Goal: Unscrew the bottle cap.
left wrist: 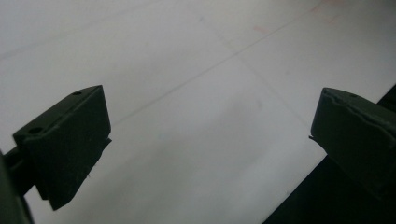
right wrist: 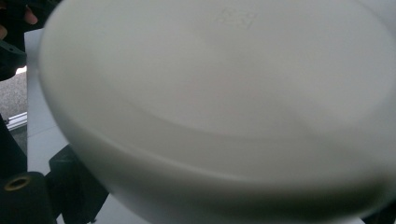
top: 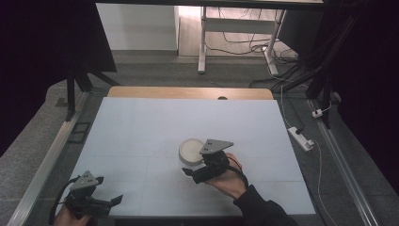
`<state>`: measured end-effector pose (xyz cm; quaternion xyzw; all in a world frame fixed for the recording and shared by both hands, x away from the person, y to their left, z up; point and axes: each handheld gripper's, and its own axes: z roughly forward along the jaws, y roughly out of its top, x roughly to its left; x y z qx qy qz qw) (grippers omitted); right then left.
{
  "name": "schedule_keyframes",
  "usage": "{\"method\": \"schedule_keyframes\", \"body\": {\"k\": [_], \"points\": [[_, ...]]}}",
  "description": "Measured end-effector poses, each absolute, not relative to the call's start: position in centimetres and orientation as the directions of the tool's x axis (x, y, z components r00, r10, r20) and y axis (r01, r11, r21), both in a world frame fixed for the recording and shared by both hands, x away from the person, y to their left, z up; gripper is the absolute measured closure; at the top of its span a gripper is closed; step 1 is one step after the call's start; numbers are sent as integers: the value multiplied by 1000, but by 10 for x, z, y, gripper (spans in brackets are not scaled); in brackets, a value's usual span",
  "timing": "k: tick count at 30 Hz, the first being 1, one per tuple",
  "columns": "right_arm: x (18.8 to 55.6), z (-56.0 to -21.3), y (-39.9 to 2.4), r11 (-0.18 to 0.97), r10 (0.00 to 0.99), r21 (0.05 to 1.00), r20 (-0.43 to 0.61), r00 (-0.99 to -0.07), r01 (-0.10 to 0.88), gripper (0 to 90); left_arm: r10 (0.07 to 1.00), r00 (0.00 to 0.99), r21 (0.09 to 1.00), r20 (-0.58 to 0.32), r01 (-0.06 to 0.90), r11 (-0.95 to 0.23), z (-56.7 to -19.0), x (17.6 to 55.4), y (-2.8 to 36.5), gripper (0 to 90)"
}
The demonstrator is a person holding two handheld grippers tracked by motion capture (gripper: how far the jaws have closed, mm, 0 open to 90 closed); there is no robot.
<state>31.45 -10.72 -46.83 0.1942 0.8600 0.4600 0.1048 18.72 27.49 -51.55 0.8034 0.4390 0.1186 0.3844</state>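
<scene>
Smooth pale table [top: 141, 136], round matte white bowl [top: 191, 149] in right tongs [top: 194, 173]

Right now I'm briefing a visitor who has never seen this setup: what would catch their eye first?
Probably the white bowl near the middle of the pale table, with the right tool at its near rim; in the right gripper view the bowl looms huge and blurred. Next, the left tool at the table's near left corner, jaws wide apart over bare surface.
</scene>
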Motion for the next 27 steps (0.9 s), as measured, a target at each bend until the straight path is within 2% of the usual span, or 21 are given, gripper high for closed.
{"method": "schedule_keyframes", "body": {"k": [7,14,18,23,27], "points": [[314,-467,-108,499,429,834,0,-903,237,68,731,667,758,-142,548,-353,-504,199,259,0],[313,-465,-108,497,425,837,-2,-905,231,68,672,735,804,-88,451,-387,-480,221,234,0],[312,-464,-109,494,421,839,-2,-907,228,68,651,754,809,-90,436,-394,-470,233,224,0],[312,-464,-110,498,420,838,-7,-907,224,68,621,783,803,-48,400,-442,-456,249,202,0],[312,-463,-110,499,417,837,-6,-909,223,68,553,833,821,-27,334,-463,-439,264,183,0]]}}
